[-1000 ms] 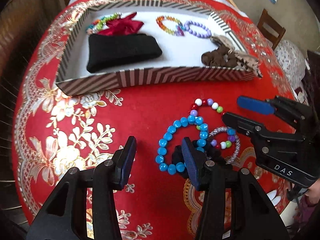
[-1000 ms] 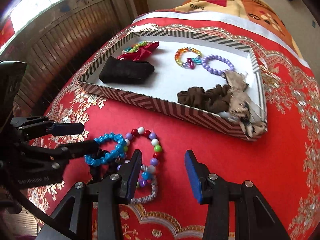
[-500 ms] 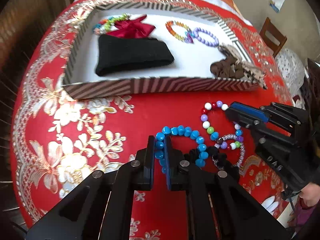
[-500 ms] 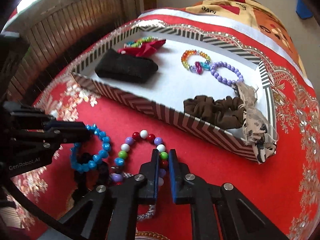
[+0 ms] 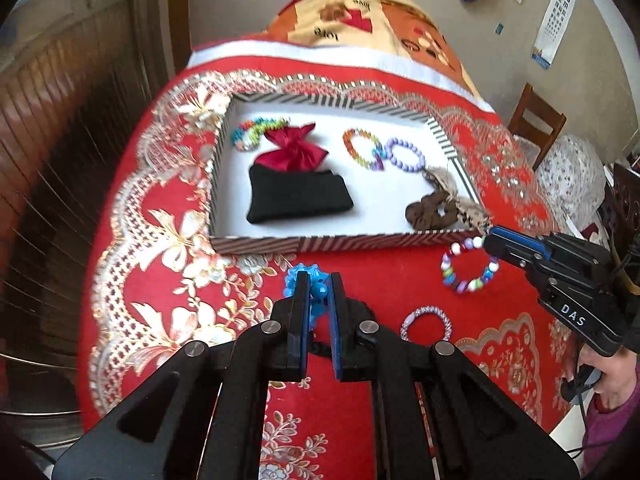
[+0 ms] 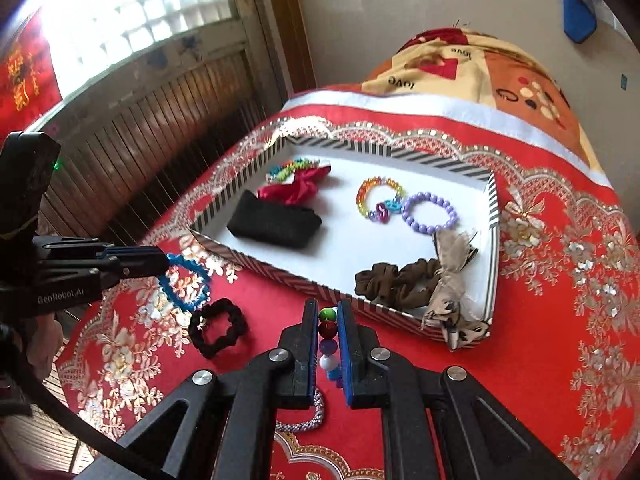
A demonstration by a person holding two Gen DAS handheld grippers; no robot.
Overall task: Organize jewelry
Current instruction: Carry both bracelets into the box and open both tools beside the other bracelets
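both claws [image 5: 319,288] [image 6: 329,318] lifted, clamping blue bracelet [image 6: 182,282] and mixed-bead bracelet [image 5: 468,266], partly hidden by pads.

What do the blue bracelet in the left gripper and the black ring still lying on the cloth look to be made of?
Blue bracelet: apparently plastic or glass beads, round and glossy, with small highlights. Black ring: looks like fabric, probably a scrunchie; matte, ruffled, puckered edge, no shine. Neither can be confirmed by sight alone.

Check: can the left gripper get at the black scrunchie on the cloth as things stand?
Probably not yet. The left gripper is shut on the blue bead bracelet, so its jaws are occupied. The black scrunchie itself lies uncovered on the red cloth, nothing over it.
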